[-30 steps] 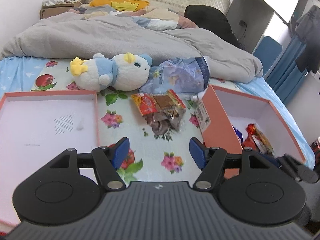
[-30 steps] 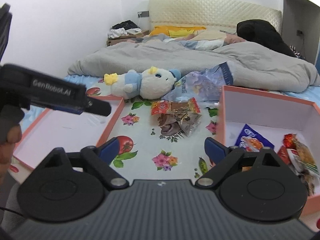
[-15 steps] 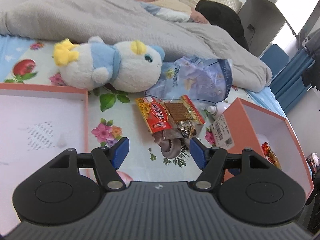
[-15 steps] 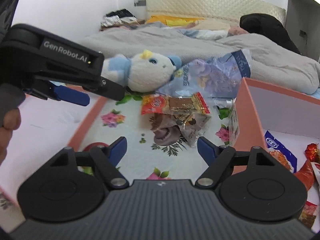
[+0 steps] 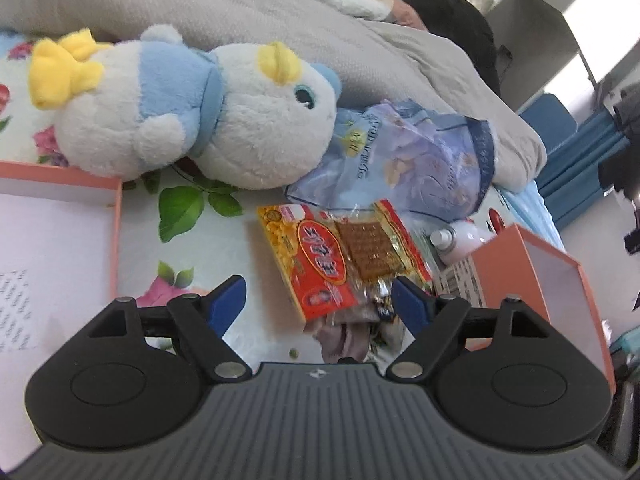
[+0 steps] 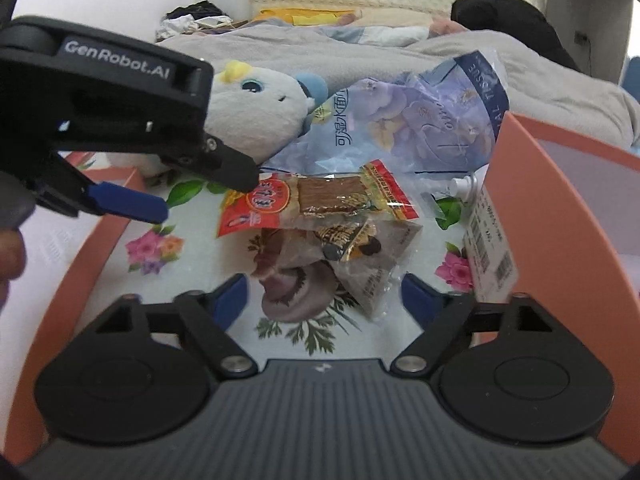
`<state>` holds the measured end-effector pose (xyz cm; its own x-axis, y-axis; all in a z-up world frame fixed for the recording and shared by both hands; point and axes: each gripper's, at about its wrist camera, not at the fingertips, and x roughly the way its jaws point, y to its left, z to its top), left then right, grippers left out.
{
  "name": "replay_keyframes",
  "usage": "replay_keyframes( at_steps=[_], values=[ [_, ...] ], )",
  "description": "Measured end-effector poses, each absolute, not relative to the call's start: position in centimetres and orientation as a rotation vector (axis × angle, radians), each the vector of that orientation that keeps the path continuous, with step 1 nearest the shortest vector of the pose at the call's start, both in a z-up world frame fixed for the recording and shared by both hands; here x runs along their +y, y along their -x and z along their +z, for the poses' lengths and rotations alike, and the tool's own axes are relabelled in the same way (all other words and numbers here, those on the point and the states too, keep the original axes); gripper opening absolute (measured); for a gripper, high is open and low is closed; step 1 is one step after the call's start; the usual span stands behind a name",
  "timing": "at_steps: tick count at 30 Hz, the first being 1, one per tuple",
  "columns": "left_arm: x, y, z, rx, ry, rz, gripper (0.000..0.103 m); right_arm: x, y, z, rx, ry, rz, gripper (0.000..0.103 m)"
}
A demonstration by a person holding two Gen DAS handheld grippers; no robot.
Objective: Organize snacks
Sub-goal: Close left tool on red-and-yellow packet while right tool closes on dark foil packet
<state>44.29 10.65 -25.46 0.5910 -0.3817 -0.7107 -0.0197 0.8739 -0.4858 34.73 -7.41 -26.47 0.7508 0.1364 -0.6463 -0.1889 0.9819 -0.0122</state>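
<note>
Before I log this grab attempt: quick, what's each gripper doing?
Left gripper: open, holding nothing, over the red snack pack.
Right gripper: open, holding nothing, near the clear snack pack.

Overlapping snack packets [image 5: 332, 264] between boxes [image 6: 568, 216]

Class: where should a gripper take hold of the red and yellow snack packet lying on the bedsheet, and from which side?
Pinch the red and yellow snack packet across its narrow width at the near end, coming from above. It lies flat atop the clear packet, so probably only its long edges give purchase.

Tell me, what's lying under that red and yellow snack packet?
Under the red and yellow snack packet lie clear-wrapped snacks, one brownish; their covered parts stay hidden.
</note>
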Motion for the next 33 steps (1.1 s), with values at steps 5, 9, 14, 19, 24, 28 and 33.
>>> replay_keyframes(
  at_steps=[5,9,14,19,24,28,33],
  values=[
    [11.0,-46.8,-26.5,0.948,0.522,-0.220,0.083,-7.4,-36.2,-26.7,0.692,0.054,0.143,0.098],
    [11.7,-48.0,-27.5,0.974,0.600,-0.223,0.083,-7.5,-37.7,-27.5,0.705,0.042,0.114,0.098],
    [11.5,-48.6,-28.5,0.993,0.637,-0.223,0.083,-8.1,-39.1,-28.5,0.737,-0.029,0.122,0.098],
    [10.9,-48.9,-29.1,0.997,0.632,-0.229,0.081,-8.1,-39.1,-28.9,0.726,-0.033,0.122,0.092],
    [10.1,-49.0,-29.2,0.994,0.608,-0.228,0.078,-7.8,-39.0,-28.8,0.716,-0.023,0.138,0.081],
    [9.5,-48.8,-29.2,0.993,0.584,-0.215,0.068,-7.9,-39.0,-28.5,0.712,-0.035,0.147,0.068],
    [9.0,-48.3,-29.1,0.983,0.572,-0.223,0.049,-7.9,-38.8,-28.2,0.726,-0.033,0.167,0.061]
  ],
)
